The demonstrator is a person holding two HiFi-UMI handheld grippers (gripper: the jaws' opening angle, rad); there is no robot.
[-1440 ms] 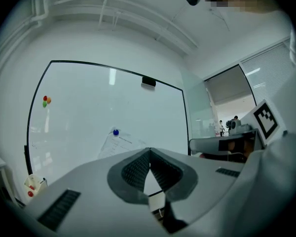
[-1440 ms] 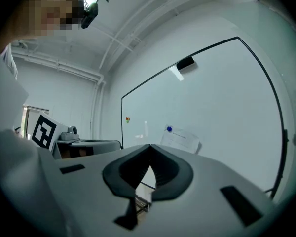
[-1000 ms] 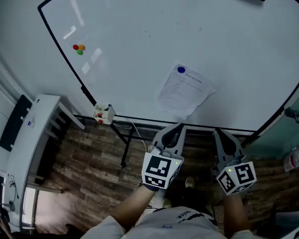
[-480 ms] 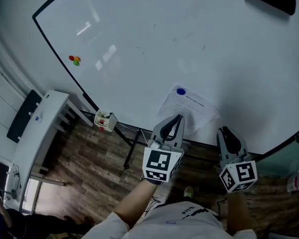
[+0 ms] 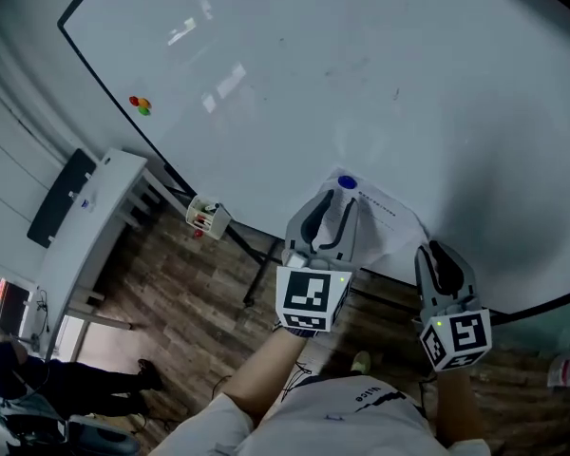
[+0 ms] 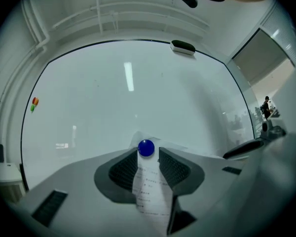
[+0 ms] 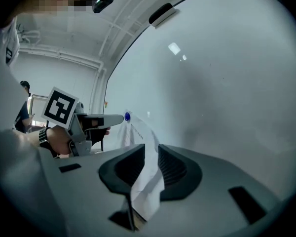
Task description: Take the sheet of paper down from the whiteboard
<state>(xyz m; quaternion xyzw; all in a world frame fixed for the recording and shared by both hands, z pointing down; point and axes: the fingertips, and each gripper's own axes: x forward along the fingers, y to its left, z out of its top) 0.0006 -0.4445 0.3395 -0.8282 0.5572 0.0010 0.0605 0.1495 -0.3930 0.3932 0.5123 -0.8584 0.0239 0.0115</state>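
Observation:
A printed sheet of paper (image 5: 385,218) hangs low on the whiteboard (image 5: 361,84), pinned at its top by a round blue magnet (image 5: 347,182). My left gripper (image 5: 340,200) points level at the board; its jaws are opening and straddle the magnet (image 6: 146,147) without pressing on it, with the sheet (image 6: 150,191) running down between them. My right gripper (image 5: 435,251) is at the sheet's lower right. The loose, crumpled lower edge of the sheet (image 7: 145,181) lies in the gap between its jaws (image 7: 151,154), which stand apart. The right gripper view also shows the left gripper (image 7: 119,118) at the magnet (image 7: 127,117).
Three small coloured magnets (image 5: 139,104) sit at the board's left, an eraser (image 6: 182,46) near its top. A small marker box (image 5: 207,217) hangs at the board's lower left edge. A white desk (image 5: 85,226) stands left, with a person (image 5: 38,378) beyond it on the wooden floor.
Both grippers have moved forward to the sheet on the board. The left gripper's jaws, shut before, have spread around the blue magnet. The right gripper has reached the sheet's lower edge.

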